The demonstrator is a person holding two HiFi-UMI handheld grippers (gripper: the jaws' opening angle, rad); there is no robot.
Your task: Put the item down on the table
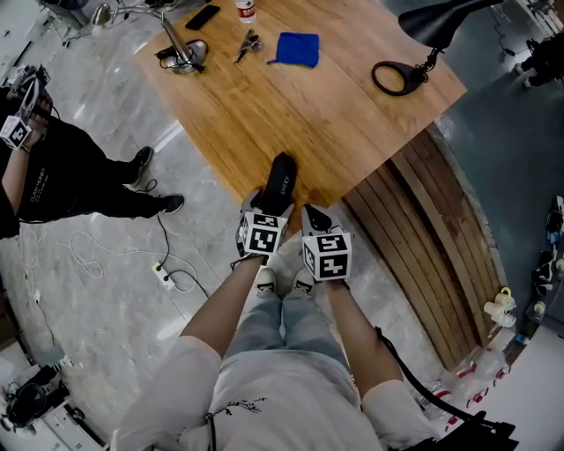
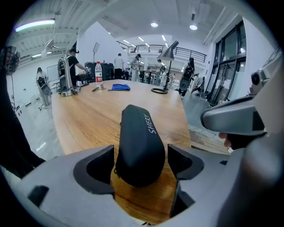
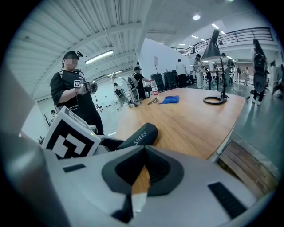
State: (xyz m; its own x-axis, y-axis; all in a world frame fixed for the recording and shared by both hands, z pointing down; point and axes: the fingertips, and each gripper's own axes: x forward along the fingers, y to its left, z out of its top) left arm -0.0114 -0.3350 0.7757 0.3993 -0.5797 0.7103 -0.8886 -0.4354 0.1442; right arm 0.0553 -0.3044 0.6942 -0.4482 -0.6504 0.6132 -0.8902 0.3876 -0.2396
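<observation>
A black oblong case (image 1: pixel 280 183) marked with white letters lies on the wooden table (image 1: pixel 335 106), close to its near edge. My left gripper (image 1: pixel 271 205) straddles the case's near end. In the left gripper view the case (image 2: pixel 140 142) fills the space between the wide jaws of the left gripper (image 2: pixel 141 156), with thin gaps at both pads, so that gripper is open. My right gripper (image 1: pixel 315 217) hovers just right of it at the table edge. In the right gripper view the jaws of the right gripper (image 3: pixel 144 153) meet with nothing between them, and the case (image 3: pixel 140 134) lies to the left.
At the table's far side lie a blue cloth (image 1: pixel 295 48), a small metal tool (image 1: pixel 249 42), a bottle (image 1: pixel 246 11) and a metal stand (image 1: pixel 185 53). A black lamp with a ring base (image 1: pixel 397 77) stands far right. A person (image 1: pixel 53 167) stands left. Wooden slats (image 1: pixel 441 238) run beside the table.
</observation>
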